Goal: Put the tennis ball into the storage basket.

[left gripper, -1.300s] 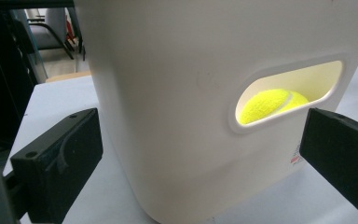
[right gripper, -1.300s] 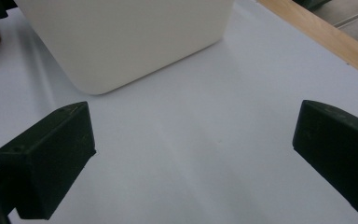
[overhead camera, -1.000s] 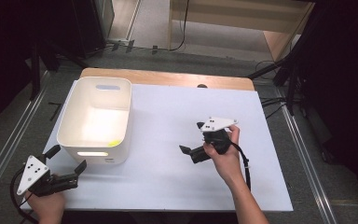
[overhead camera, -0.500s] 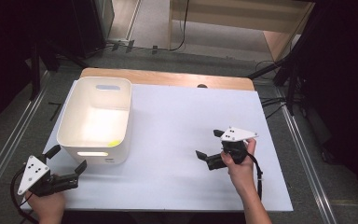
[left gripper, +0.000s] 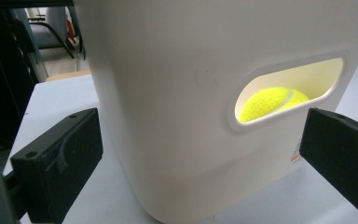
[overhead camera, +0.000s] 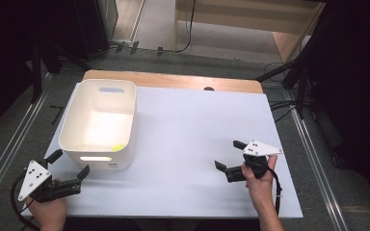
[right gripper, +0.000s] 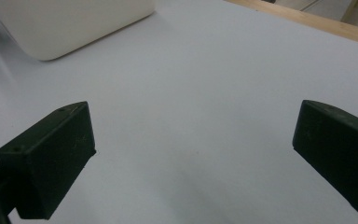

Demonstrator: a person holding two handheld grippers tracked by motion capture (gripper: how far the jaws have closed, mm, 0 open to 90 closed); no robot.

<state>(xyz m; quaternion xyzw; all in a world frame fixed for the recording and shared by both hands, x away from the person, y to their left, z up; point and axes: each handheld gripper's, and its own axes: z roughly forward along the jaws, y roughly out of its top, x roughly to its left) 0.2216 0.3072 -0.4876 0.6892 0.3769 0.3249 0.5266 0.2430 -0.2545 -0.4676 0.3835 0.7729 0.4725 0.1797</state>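
A white plastic bin stands on the left part of the white table. A yellow tennis ball lies inside it, seen through the handle slot, and as a yellow patch from above. My left gripper hovers at the table's front left corner, just in front of the bin, open with nothing between its jaws. My right gripper is held low over the table's right front, open and empty, pointing left toward the bin.
A wooden strip runs along the table's far edge. Metal rails flank the table on the floor. A cable trails from the right gripper along the person's forearm.
The right gripper has drawn back toward the table's front right, away from the bin. The left gripper has stayed put.
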